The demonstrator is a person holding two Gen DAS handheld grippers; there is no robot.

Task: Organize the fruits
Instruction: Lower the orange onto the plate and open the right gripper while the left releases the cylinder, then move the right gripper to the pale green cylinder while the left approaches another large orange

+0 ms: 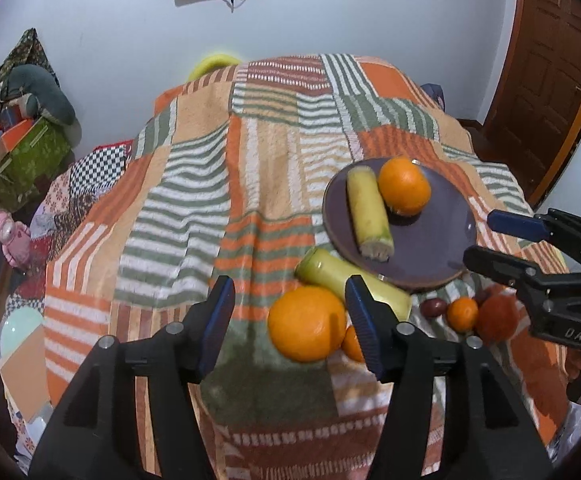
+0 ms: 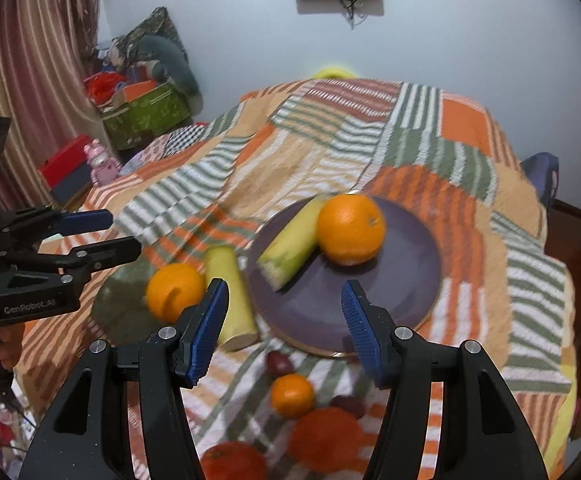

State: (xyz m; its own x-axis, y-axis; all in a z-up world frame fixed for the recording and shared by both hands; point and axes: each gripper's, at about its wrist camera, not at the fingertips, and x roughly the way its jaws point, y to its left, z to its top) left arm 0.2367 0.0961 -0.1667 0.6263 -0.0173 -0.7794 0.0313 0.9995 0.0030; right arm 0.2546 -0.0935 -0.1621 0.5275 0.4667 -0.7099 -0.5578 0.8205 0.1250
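Left tool (image 1: 290, 320) and right tool (image 2: 284, 320), jaws apart, tilt down over fruit.

My left camera looks steeply down over the bed; my right camera sits closer, and both share the plate (image 1: 442, 256) (image 2: 370, 320).

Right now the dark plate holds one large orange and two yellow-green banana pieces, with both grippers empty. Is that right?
Not quite. The dark plate holds one large orange and only one yellow-green banana piece; the second banana piece lies on the striped blanket beside the plate, as the right wrist view shows. The left gripper and right gripper are indeed empty.
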